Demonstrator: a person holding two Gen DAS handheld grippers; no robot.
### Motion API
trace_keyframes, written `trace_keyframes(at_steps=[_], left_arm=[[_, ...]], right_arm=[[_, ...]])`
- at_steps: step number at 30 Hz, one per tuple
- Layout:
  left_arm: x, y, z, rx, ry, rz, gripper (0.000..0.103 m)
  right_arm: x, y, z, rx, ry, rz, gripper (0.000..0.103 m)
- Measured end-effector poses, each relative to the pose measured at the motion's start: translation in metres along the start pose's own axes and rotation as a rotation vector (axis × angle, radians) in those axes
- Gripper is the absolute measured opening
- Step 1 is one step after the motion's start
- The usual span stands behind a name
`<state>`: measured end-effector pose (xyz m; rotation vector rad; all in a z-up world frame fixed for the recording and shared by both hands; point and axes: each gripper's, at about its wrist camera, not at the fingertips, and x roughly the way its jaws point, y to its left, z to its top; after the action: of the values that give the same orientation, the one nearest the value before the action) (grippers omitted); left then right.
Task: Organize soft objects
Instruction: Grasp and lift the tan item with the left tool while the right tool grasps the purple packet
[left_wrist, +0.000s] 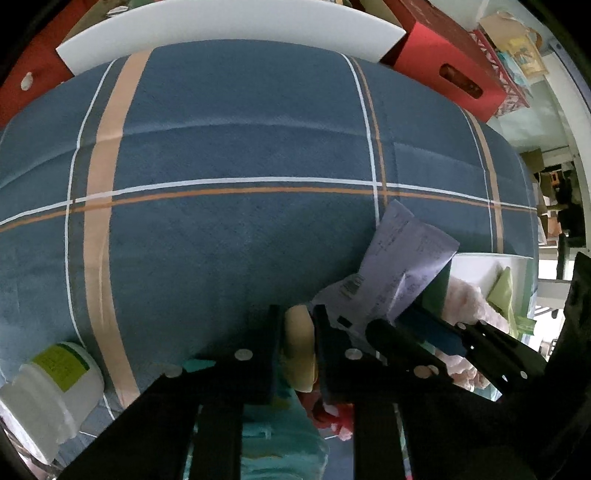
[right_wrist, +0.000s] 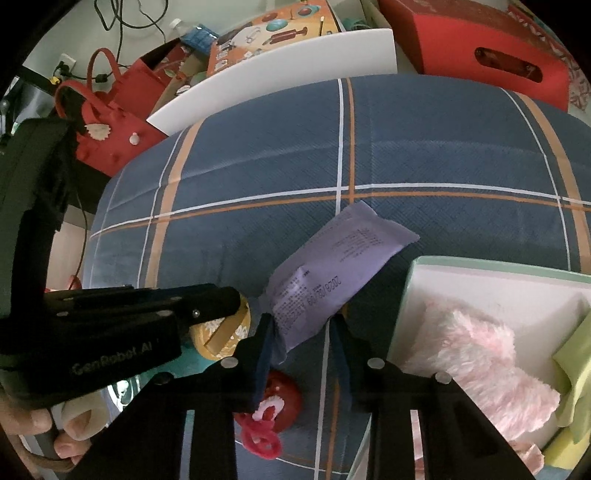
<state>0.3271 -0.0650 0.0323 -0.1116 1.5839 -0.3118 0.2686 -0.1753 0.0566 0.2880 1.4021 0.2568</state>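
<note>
Lilac pouch (right_wrist: 332, 273) pinched in right gripper (right_wrist: 303, 332) jaws — left gripper (left_wrist: 299, 332) jaws tight on yellow soft toy (left_wrist: 300, 347).

A wide cushioned surface (right_wrist: 280, 166) fills the middle of both wrist views. Behind it stands a flat board (right_wrist: 288, 62), with a handled bag (right_wrist: 107, 122) to the board's left and a box (right_wrist: 476, 48) to its right. On the near part of the surface lies a pouch (right_wrist: 332, 273), one end between the fingers of the right gripper (right_wrist: 303, 336). A tray (right_wrist: 417, 291) sits to the pouch's right, holding a fluffy item (right_wrist: 480, 362). To the pouch's left, the left gripper (left_wrist: 297, 332) is closed on a small rounded object (left_wrist: 297, 343). A round toy (right_wrist: 280, 398) lies nearer than the pouch. A jar (left_wrist: 55, 384) lies at the surface's near left edge.
</note>
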Motion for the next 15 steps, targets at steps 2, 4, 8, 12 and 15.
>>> trace_keyframes(at_steps=[2,4,8,12,15], left_arm=[[-0.002,0.003,-0.001,-0.008,-0.007,-0.004,0.016],[-0.006,0.007,-0.006,-0.01,-0.021,-0.009,0.015],[-0.016,0.016,-0.019,-0.02,-0.051,-0.017,0.015],[-0.027,0.027,-0.028,-0.045,-0.089,-0.035,0.015],[-0.036,0.03,-0.036,-0.055,-0.115,-0.044,0.015]], right_arm=[[-0.001,0.0,0.0,0.002,-0.004,0.001,0.031],[-0.002,-0.001,-0.001,0.005,-0.005,0.005,0.03],[-0.01,0.001,-0.005,-0.005,-0.016,0.006,0.029],[-0.021,0.004,-0.008,-0.012,-0.031,0.011,0.029],[-0.03,0.007,-0.012,-0.02,-0.043,0.018,0.029]])
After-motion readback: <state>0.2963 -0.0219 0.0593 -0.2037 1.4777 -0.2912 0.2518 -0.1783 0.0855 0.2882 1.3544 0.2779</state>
